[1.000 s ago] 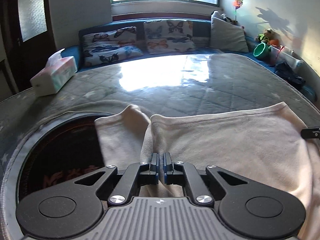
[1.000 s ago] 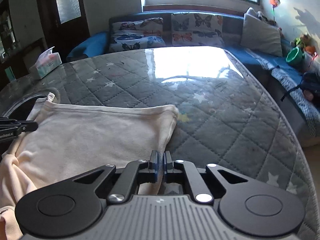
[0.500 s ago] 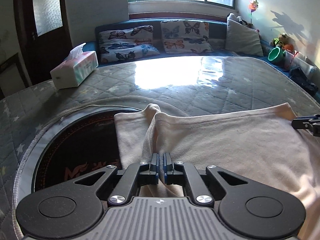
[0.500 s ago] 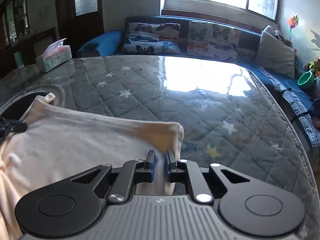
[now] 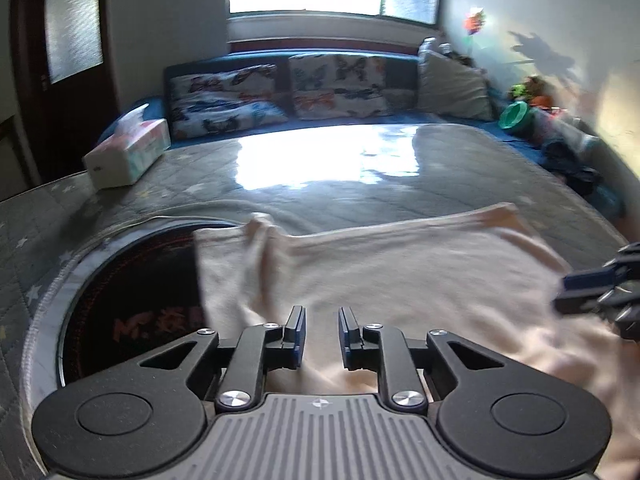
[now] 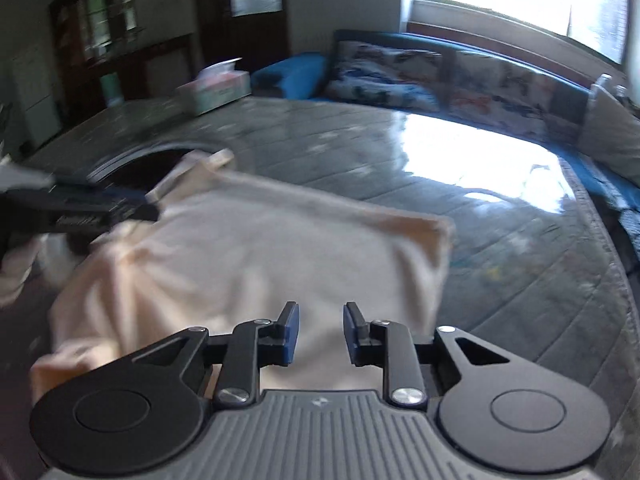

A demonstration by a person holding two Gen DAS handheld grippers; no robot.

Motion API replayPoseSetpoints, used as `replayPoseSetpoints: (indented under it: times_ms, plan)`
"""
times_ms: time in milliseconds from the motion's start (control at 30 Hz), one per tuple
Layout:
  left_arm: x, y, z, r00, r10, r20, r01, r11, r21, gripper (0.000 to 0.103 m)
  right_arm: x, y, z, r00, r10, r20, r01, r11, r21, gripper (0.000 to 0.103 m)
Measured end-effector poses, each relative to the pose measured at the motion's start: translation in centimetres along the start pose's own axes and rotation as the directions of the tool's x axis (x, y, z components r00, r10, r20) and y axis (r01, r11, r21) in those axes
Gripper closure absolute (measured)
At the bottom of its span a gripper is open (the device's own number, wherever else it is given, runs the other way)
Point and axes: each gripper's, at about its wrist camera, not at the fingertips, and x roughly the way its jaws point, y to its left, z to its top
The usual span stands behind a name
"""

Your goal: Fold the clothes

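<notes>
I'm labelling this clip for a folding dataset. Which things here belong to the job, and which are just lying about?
Part of the job:
cream garment
left gripper, open
right gripper, open

Just lying about:
tissue box
butterfly cushions
green bowl
grey pillow

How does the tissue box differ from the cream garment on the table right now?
The tissue box is a rigid block standing at the far left edge; the cream garment is soft cloth spread flat near both grippers. The box is white with pastel print; the garment is plain cream. Both rest on the quilted table cover.
</notes>
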Motion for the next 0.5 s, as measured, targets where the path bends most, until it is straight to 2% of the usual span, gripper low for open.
replayPoseSetpoints:
  times_ms: [133, 200, 333, 433, 500]
  plan:
    - [-2.1, -2.1, -1.2, 0.998, -0.063, 0.015, 0.062, 0.997, 0.045, 0.081, -1.5, 3.0, -1.4, 1.0, 0.008, 0.021, -0.007, 0.999, -0.05, 0.077]
    - [-2.8, -1.9, -1.7, 0.998, -0.062, 0.016, 0.062, 0.998, 0.017, 0.081, -2.3, 3.8, -1.8, 0.999, 0.033, 0.03, -0.031, 0.998, -0.055, 0.073]
    - [-3.9, -0.2, -2.6, 1.0, -0.003, 0.019, 0.004, 0.999, -0.042, 0.081, -3.5, 5.5, -2.6, 0.994, 0.109, 0.02, -0.107, 0.991, -0.083, 0.069]
    - [-3.9, 1.8, -2.3, 0.998, 0.066, 0.022, -0.064, 0.993, -0.097, 0.072, -3.6, 6.3, -3.1, 0.994, 0.11, 0.017, -0.107, 0.988, -0.107, 0.066]
    - [-3.6, 3.1, -1.9, 0.995, 0.098, 0.018, -0.095, 0.988, -0.123, 0.071, -3.5, 6.4, -3.3, 0.993, 0.114, 0.013, -0.112, 0.989, -0.099, 0.066]
